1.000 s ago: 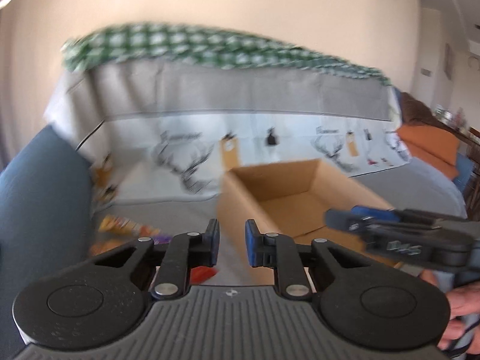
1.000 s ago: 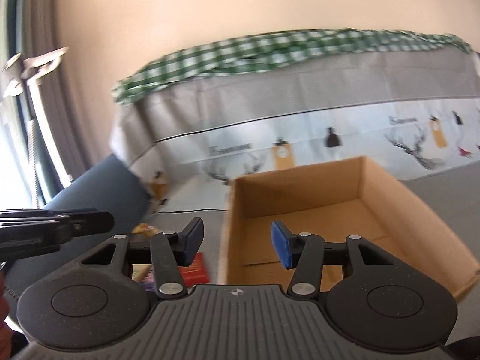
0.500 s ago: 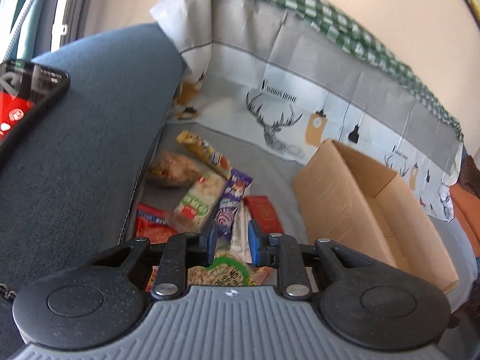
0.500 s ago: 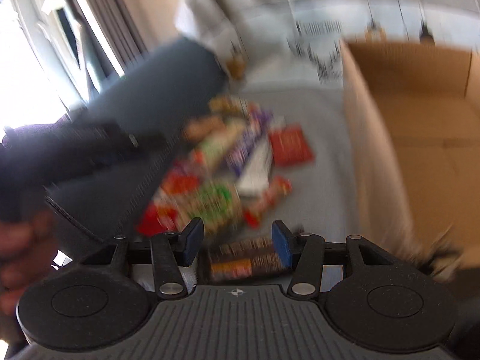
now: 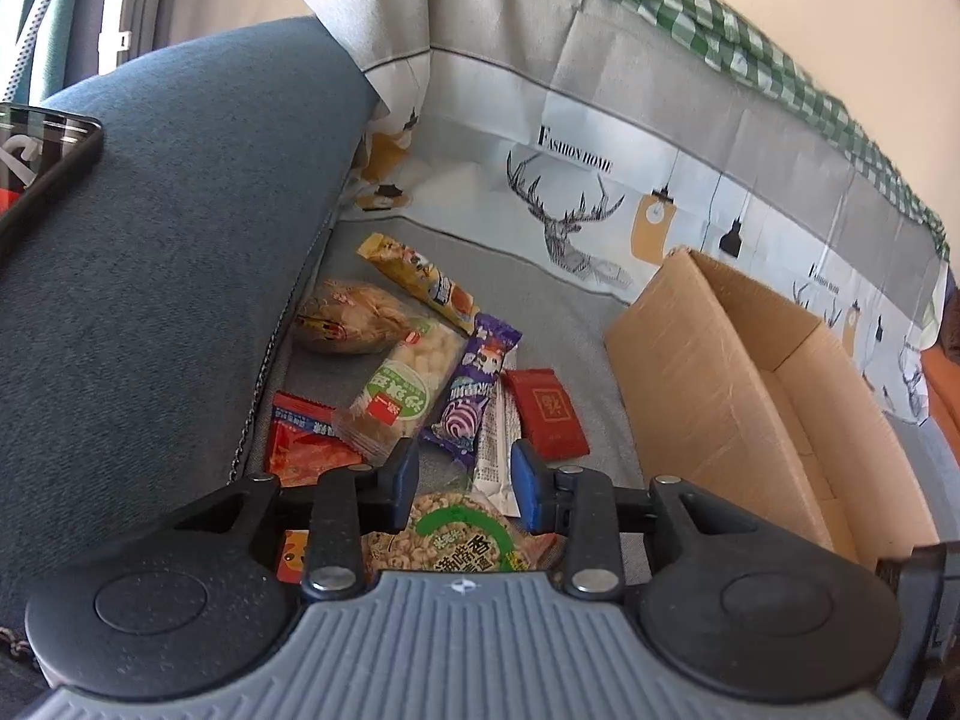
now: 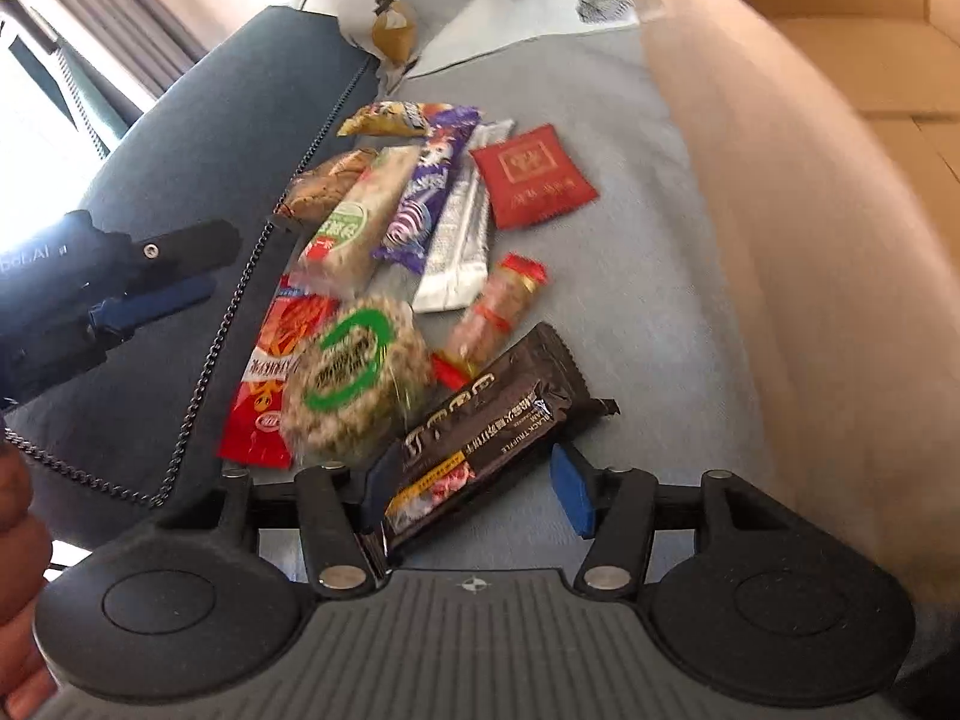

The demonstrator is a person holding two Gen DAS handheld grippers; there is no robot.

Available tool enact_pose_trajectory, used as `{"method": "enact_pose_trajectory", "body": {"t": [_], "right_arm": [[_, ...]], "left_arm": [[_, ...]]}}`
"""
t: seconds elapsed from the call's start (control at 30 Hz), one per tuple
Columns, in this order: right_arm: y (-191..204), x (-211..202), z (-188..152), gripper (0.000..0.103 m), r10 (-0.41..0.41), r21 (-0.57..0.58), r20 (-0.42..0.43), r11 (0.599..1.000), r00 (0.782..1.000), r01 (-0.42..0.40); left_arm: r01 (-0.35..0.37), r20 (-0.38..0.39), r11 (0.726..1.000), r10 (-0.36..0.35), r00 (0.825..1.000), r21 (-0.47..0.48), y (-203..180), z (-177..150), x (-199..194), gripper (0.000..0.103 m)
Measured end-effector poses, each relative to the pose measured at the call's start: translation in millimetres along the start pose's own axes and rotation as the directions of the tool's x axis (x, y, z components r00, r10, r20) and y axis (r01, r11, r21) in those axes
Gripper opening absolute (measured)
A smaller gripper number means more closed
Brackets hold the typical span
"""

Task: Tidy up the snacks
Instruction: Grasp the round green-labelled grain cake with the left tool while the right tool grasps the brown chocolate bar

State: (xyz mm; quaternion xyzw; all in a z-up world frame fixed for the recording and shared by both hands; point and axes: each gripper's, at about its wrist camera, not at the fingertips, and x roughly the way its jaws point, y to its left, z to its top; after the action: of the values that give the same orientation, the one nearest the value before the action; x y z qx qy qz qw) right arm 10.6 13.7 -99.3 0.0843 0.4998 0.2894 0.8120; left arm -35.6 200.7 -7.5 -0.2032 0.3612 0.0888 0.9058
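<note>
On the grey sofa seat [image 5: 558, 300], against the blue padded armrest [image 5: 180, 240], lies the heap of mixed snack packets [image 5: 420, 384], the left gripper [image 5: 462, 483] above it with fingers apart and empty, the right gripper [image 6: 474, 480] spread around a dark brown chocolate-bar wrapper [image 6: 498, 414], beside the open cardboard box [image 5: 750, 384].

Setting: a home living room. Evidence: a sofa with a blue upholstered armrest [image 5: 150, 276]; to the right of the armrest, a deer-print cover [image 5: 576, 204] drapes the backrest, topped by a green checked cloth [image 5: 708, 18]. Behind the armrest hang window curtains [image 6: 114, 30].
</note>
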Motion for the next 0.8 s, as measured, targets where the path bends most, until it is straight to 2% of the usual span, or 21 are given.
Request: {"method": "enact_pose_trajectory", "body": {"t": [0.27, 0.33, 0.4, 0.57, 0.63, 0.7, 0.77, 0.8], "right_arm": [[12.5, 13.9, 10.9, 0.073, -0.058, -0.110, 0.057, 0.992, 0.997, 0.064], [17.1, 18.7, 10.3, 0.078, -0.085, -0.159, 0.072, 0.983, 0.994, 0.096], [23.2, 26.2, 9.8, 0.083, -0.115, -0.215, 0.091, 0.968, 0.989, 0.132], [27.7, 33.9, 7.5, 0.088, -0.158, -0.292, 0.107, 0.939, 0.982, 0.183], [30.0, 35.8, 4.6, 0.083, -0.193, -0.336, 0.117, 0.915, 0.974, 0.222], [31.4, 33.9, 3.2, 0.072, -0.189, -0.361, 0.124, 0.906, 0.974, 0.221], [31.6, 30.0, 3.7, 0.051, -0.173, -0.377, 0.122, 0.903, 0.977, 0.207], [30.8, 27.6, 3.7, 0.048, -0.169, -0.384, 0.118, 0.901, 0.979, 0.202]], "left_arm": [[-0.028, -0.069, 1.000, 0.027, 0.997, -0.008, 0.0, -0.3, 15.0, 0.048], [-0.036, -0.087, 0.999, 0.035, 0.996, -0.009, -1.4, -1.9, 18.5, 0.059], [-0.049, -0.106, 0.999, 0.048, 0.993, -0.012, -1.9, -1.9, 23.1, 0.065], [-0.076, -0.182, 0.996, 0.066, 0.981, -0.051, 0.7, -1.5, 37.0, 0.072], [-0.082, -0.213, 0.994, 0.064, 0.975, -0.078, 4.7, -0.7, 43.4, 0.077], [-0.090, -0.247, 0.991, 0.063, 0.967, -0.099, 7.8, -0.6, 50.1, 0.079], [-0.100, -0.275, 0.989, 0.066, 0.959, -0.110, 9.0, -0.9, 56.2, 0.081], [-0.107, -0.287, 0.988, 0.071, 0.955, -0.110, 8.6, -0.9, 59.1, 0.083]]}}
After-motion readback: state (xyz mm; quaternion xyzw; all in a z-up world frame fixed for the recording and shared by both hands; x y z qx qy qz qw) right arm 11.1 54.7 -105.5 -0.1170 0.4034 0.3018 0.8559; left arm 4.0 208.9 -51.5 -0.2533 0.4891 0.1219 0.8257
